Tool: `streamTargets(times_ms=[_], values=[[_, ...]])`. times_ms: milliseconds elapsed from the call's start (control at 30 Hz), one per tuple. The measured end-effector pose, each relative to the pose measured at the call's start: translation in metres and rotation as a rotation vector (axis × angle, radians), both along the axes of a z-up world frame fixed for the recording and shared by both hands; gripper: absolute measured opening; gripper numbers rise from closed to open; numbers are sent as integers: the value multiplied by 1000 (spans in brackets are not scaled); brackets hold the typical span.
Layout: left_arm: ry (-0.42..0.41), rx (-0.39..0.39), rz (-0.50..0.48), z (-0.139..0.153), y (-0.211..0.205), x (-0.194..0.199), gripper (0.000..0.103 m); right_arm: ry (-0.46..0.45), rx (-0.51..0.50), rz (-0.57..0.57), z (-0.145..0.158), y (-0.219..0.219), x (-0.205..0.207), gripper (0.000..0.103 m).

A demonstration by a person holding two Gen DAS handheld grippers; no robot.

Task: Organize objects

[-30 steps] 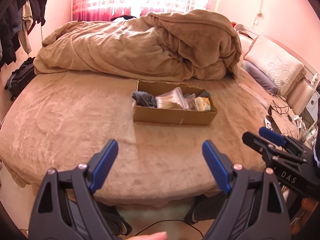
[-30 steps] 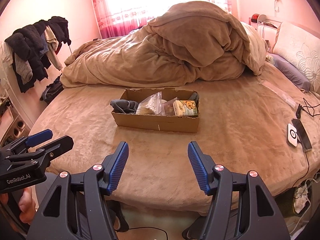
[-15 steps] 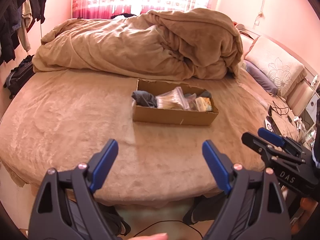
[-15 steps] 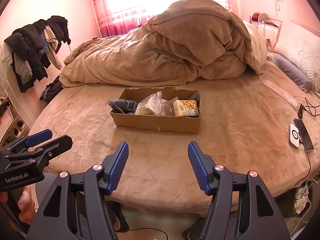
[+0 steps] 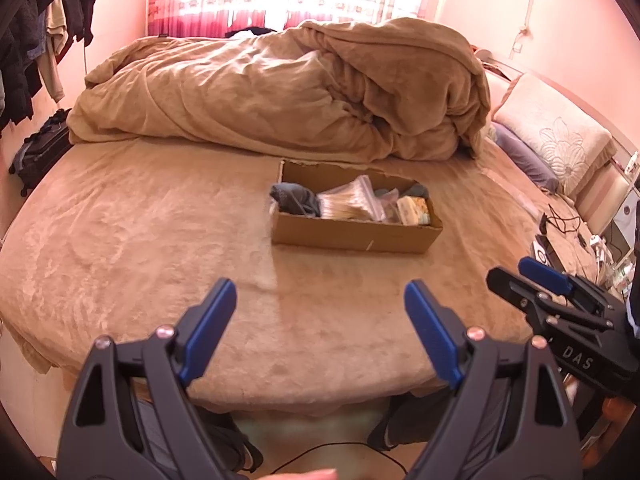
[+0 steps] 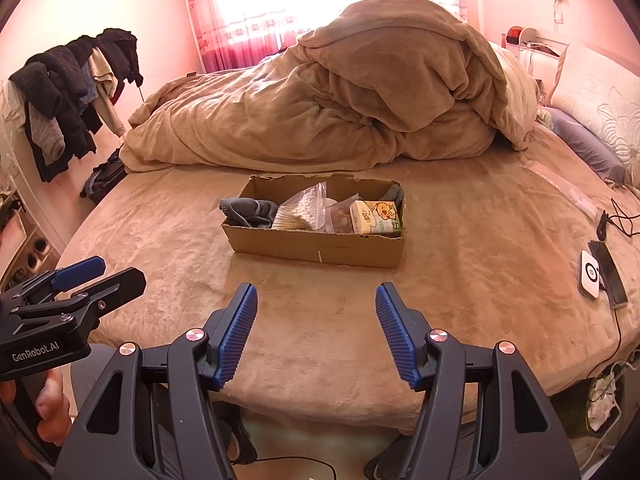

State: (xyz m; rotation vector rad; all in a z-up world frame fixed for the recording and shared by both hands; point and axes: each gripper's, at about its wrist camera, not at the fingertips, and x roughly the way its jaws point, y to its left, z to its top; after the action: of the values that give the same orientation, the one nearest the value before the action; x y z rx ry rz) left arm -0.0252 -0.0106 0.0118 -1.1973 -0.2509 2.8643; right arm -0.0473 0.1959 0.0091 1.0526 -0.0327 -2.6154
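Both views have closed in slightly on the cardboard box. Left gripper and right gripper gape empty, well short of the box, mid-bed.

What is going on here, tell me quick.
A person holds a gripper in each hand over the near edge of the bed. The left gripper and right gripper are both open and hold nothing. Ahead sits a cardboard box containing dark socks, a bag of cotton swabs and a tissue pack. Nothing has been picked up yet.
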Motion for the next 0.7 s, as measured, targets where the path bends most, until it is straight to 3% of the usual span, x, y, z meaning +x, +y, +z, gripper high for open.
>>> streamTargets(times_ms=[700], values=[[-3,-6,-7,-1,0,2,87,-1,0,0,0,-1,-2,65]])
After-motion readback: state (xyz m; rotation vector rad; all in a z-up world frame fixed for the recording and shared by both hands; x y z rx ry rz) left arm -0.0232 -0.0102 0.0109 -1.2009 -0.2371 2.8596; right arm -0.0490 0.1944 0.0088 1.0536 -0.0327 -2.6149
